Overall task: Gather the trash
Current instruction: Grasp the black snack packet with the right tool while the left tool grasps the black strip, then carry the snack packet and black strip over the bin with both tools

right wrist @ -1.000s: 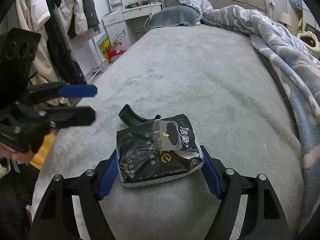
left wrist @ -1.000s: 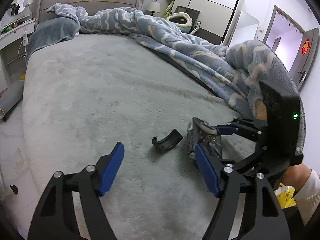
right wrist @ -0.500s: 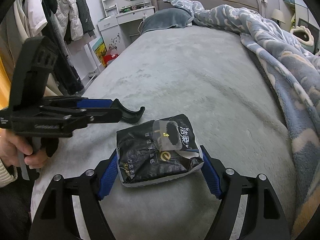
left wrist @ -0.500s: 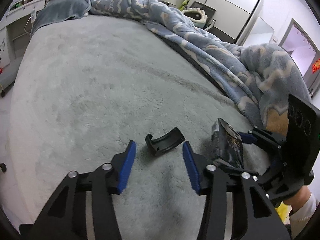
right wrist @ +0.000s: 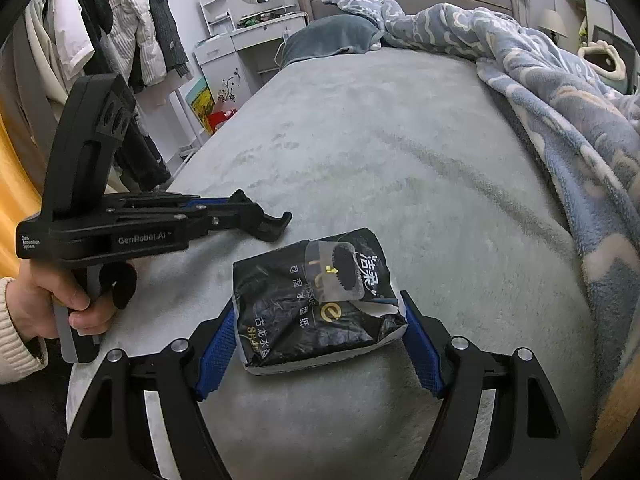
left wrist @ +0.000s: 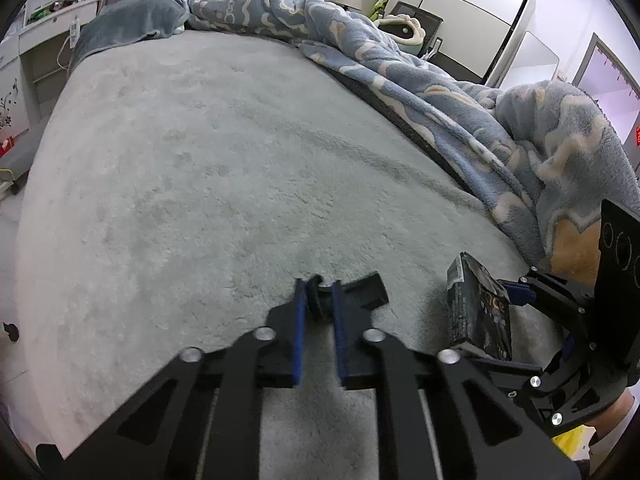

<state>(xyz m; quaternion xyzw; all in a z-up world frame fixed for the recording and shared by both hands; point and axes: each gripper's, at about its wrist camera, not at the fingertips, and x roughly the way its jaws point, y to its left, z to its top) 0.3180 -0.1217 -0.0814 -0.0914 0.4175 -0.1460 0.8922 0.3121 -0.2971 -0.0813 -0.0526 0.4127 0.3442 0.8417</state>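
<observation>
A curved black plastic piece point(left wrist: 362, 290) lies on the grey bed. My left gripper point(left wrist: 318, 300) is shut on its left end; in the right wrist view the piece point(right wrist: 266, 224) sticks out past the left gripper's fingers point(right wrist: 216, 216). My right gripper point(right wrist: 316, 342) is shut on a black tissue pack point(right wrist: 316, 300) and holds it by both sides, just above the bed. The pack point(left wrist: 478, 308) also shows on edge in the left wrist view, to the right of the plastic piece.
A rumpled blue blanket point(left wrist: 440, 92) covers the right side of the bed point(left wrist: 200, 160). A grey pillow point(right wrist: 332, 36) lies at the head. A white dresser point(right wrist: 248, 44) and hanging clothes point(right wrist: 120, 32) stand to the left of the bed.
My left gripper moved forward to the black plastic piece and shut on its end. My right gripper stays shut on the tissue pack.
</observation>
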